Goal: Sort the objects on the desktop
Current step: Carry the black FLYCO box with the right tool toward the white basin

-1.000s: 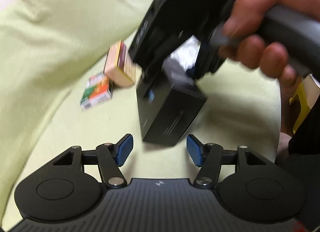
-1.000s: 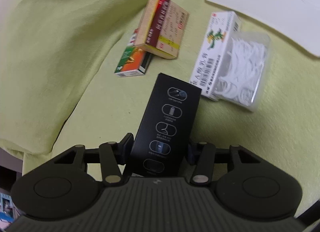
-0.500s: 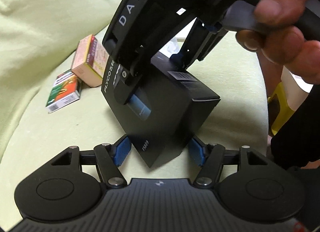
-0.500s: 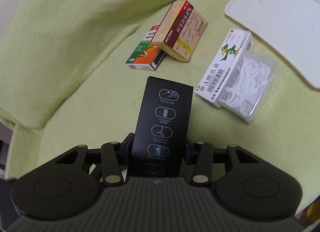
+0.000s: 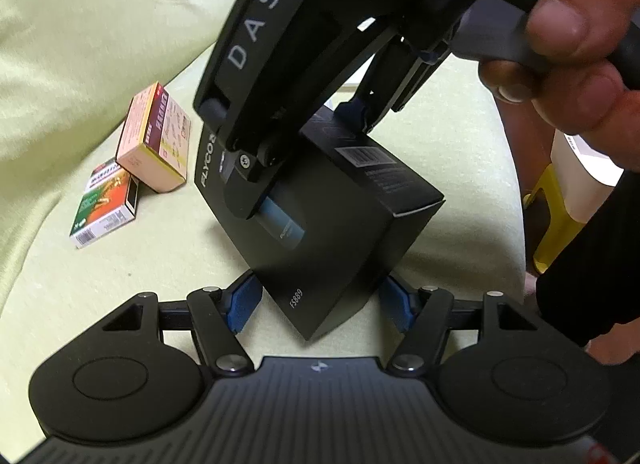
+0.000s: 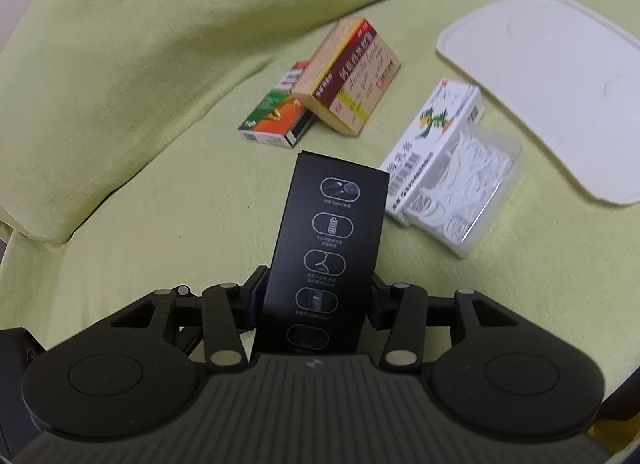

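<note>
**Q:** Left wrist view: what has changed?

**A:** A second ago the matte black cardboard box (image 5: 332, 232) hung well ahead of the left gripper (image 5: 320, 300); now its lower corner sits between the blue pads (image 5: 244, 300), which flank it without visibly pressing, so the jaws stand apart. The right gripper (image 5: 304, 152), worked by a hand (image 5: 576, 44), stays clamped on the box from above. This reads as a hand-over or re-grip (a judgement, not a thing seen). A glossy tan-and-maroon carton (image 5: 156, 140) leans on a green-and-orange carton (image 5: 106, 202), both on the soft, creased yellow-green fabric (image 5: 100, 24).

**Q:** Right wrist view?

**A:** The right gripper (image 6: 318, 300) holds the black box (image 6: 326, 248) between closed fingers, its icon-printed face upward, as before. The box is lifted off the fabric (image 6: 120, 64), near a clear rigid plastic case of white floss picks with a white printed label (image 6: 452, 180). Beyond lies a smooth white plastic tray (image 6: 560, 76), bare of items where visible; the two cartons (image 6: 332, 84) remain unsorted.
</note>
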A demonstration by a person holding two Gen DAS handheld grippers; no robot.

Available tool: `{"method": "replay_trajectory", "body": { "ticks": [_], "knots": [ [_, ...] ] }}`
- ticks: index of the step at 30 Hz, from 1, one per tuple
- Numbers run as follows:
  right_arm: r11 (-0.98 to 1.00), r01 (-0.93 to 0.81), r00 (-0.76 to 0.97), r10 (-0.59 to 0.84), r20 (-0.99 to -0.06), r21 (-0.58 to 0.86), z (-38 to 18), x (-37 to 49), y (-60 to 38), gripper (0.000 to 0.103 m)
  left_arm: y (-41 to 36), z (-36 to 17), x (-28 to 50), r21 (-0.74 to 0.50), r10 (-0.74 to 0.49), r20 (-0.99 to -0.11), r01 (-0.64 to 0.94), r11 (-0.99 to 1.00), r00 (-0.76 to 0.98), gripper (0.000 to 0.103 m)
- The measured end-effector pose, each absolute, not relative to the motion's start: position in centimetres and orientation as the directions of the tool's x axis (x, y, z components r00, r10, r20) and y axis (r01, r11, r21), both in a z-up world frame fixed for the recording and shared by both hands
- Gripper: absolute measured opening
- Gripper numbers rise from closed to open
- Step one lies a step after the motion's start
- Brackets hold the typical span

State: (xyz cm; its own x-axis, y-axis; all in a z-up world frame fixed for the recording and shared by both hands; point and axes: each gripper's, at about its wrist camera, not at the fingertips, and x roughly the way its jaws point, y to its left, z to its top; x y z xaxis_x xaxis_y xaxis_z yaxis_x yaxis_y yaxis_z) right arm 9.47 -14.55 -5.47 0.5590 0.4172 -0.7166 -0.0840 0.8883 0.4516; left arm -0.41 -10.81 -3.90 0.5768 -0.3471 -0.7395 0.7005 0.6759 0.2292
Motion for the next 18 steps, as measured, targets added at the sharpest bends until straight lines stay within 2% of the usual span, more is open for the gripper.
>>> {"method": "replay_trajectory", "body": {
  "ticks": [6,18],
  "knots": [
    [0.889,-0.069,0.601,0.399,-0.693,0.453,-4.8,7.9,-16.7,0.041,-12.8,-3.3,-0.1,0.254,-0.362,-0.732,0.723,0.642,0.578,0.067],
    [0.868,0.086,0.744,0.270,-0.611,0.489,-3.2,1.1,-24.2,0.040,-20.8,-1.7,-0.9,0.309,-0.453,-0.713,0.819,0.484,0.536,0.067]
  ]
}}
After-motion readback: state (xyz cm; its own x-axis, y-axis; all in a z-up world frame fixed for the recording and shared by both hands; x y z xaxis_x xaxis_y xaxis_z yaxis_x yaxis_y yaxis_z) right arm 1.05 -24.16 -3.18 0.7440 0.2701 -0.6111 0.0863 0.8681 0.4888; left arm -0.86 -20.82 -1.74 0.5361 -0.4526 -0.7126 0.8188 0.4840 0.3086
